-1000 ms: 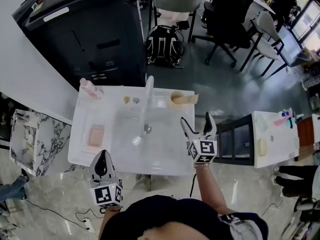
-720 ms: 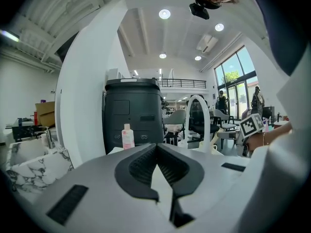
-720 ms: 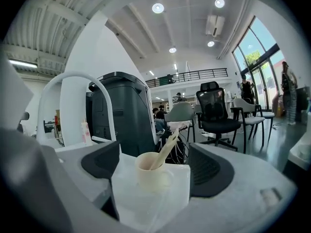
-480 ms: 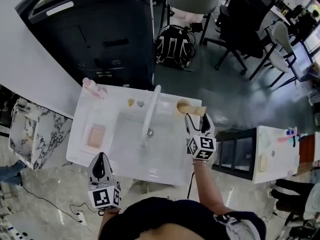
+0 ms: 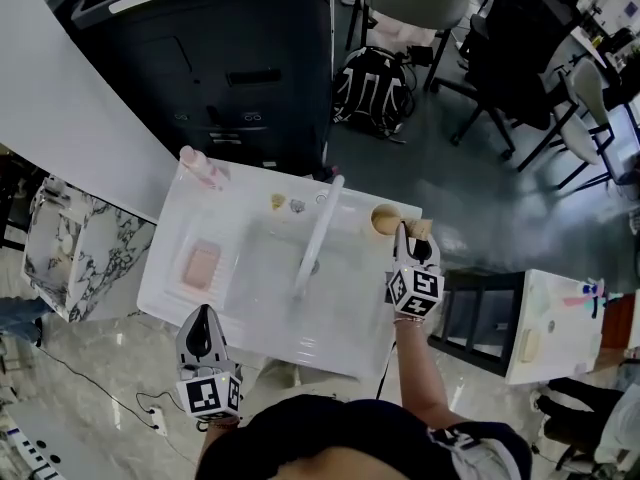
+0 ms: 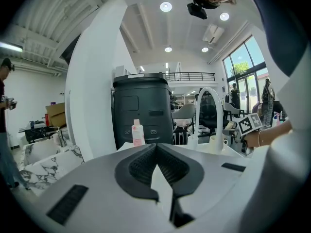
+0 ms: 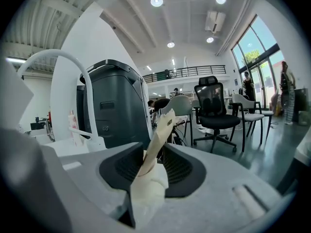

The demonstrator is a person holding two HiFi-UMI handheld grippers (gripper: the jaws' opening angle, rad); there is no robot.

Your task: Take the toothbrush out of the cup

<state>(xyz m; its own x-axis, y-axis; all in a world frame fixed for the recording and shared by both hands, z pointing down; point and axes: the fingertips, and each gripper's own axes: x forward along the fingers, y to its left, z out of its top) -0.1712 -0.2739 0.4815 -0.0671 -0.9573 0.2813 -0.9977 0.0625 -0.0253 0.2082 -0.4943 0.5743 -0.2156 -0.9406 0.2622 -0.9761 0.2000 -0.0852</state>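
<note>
As needed for lifting clear of cup (image 5: 384, 218) at far right, found toothbrush (image 7: 160, 130) pinched above rim by right hand-held gripper (image 5: 413, 243), jaws just closing narrow.

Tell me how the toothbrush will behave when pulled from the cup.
The toothbrush looks like a thin, stiff, light stick, so it should lift without bending. It leans on the rim of the cup, which also looks light, so dragging sideways may tip it. Its plain, smooth-looking handle could slip or pivot in a light grip.

Cream cup (image 5: 384, 219), cream toothbrush (image 7: 158, 132), white sink (image 5: 340, 313), pink bottle (image 5: 203, 168), possibly pink soap (image 5: 200, 265), grey-veined marble floor (image 5: 105, 368)
</note>
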